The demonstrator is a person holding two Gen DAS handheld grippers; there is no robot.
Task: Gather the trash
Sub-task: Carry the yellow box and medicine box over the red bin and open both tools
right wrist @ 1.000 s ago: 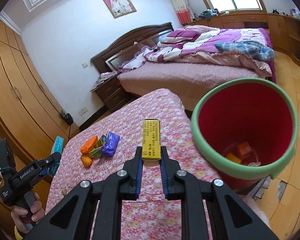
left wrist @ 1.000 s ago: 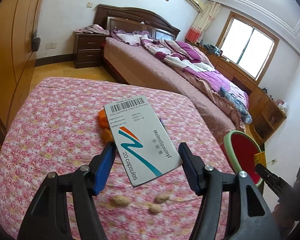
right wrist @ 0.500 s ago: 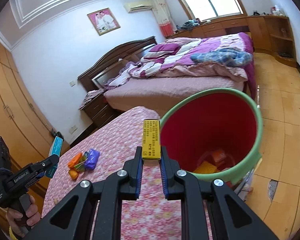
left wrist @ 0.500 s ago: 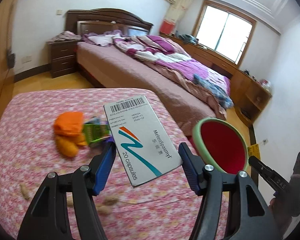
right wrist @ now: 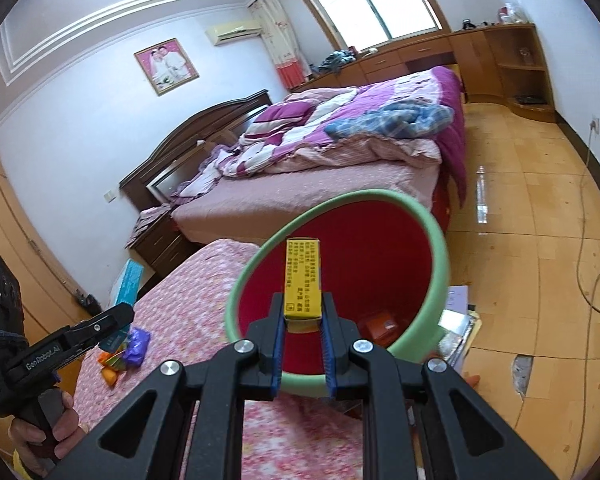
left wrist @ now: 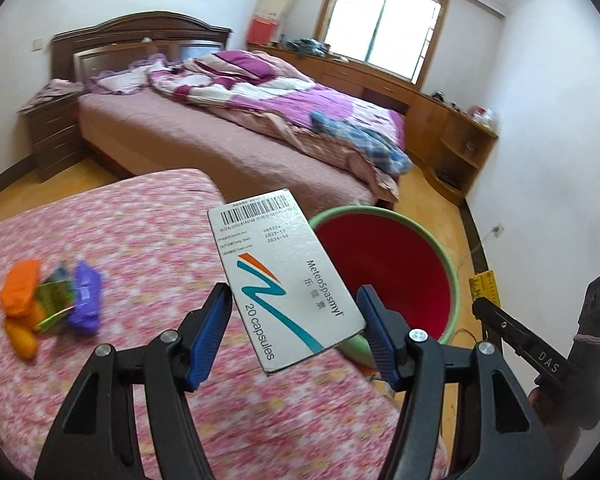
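Observation:
My left gripper (left wrist: 292, 300) is shut on a white medicine box (left wrist: 276, 272) printed "20 capsules", held flat above the table's right edge beside the bin. The bin (left wrist: 440, 248) is red inside with a green rim. My right gripper (right wrist: 302, 312) is shut on a narrow yellow box (right wrist: 302, 276), which hangs over the bin's (right wrist: 436, 264) near rim. An orange item (right wrist: 382, 326) lies at the bin's bottom. Orange, green and purple wrappers (left wrist: 52, 300) lie in a pile on the pink floral table (left wrist: 120, 240).
A bed with purple bedding (left wrist: 260, 120) stands behind the table and bin. A dark nightstand (left wrist: 56, 132) is at the far left. Papers (right wrist: 460, 320) lie on the wooden floor beside the bin, and a cable (right wrist: 592, 288) runs along the floor at right.
Both grippers have swung right toward the bin with their boxes still held. The bin now looms larger in both views, and the wrapper pile has slid to the left.

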